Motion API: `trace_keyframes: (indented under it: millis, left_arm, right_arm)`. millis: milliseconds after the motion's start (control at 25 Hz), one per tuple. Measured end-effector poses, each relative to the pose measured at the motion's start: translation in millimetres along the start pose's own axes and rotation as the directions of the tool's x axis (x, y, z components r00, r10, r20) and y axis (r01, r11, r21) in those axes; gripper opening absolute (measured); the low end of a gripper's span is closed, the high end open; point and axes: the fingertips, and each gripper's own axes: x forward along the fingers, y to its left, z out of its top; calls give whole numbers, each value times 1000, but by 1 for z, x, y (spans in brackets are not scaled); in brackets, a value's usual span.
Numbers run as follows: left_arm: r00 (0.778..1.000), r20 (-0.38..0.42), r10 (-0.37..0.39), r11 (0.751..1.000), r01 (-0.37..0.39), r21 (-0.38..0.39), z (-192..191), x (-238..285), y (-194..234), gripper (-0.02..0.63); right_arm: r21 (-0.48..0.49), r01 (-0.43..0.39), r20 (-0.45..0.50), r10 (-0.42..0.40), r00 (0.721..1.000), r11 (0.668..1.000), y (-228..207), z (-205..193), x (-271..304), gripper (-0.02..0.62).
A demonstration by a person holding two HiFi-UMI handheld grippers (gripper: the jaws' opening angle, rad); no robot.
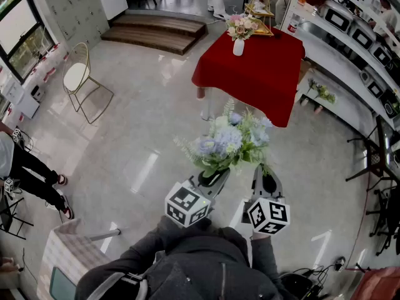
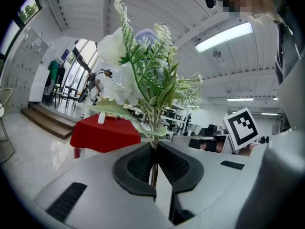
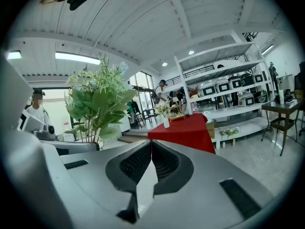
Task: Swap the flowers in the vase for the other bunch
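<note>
— Left gripper (image 1: pixel 214 179), nearest us, is doing what?
— It is pinching the stems of the blue bunch (image 1: pixel 230 141), holding it upright.
— Right gripper (image 1: pixel 265 175)?
— Its jaws are pressing together, empty. Pink flowers (image 1: pixel 241 25) are sitting in the vase (image 1: pixel 238 47) on the red table (image 1: pixel 250 74), well ahead.
</note>
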Motion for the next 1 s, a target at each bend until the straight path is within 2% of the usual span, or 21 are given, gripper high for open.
trace_keyframes:
  millis: [160, 600, 1000]
  left_arm:
    - [1000, -11, -10, 1000, 10, -13, -7, -2, 2, 21]
    - [1000, -21, 14, 998, -15, -56, -23, -30, 21, 23]
    - [998, -46, 33, 994, -37, -105, -35, -16, 24, 23]
  right_arm:
    - [77, 11, -29, -9, 1000, 997, 5, -17, 1, 12]
    - [103, 50, -48, -45, 998, 993, 28, -38, -4, 12]
    - [105, 28, -67, -21, 998, 994, 18, -44, 2, 12]
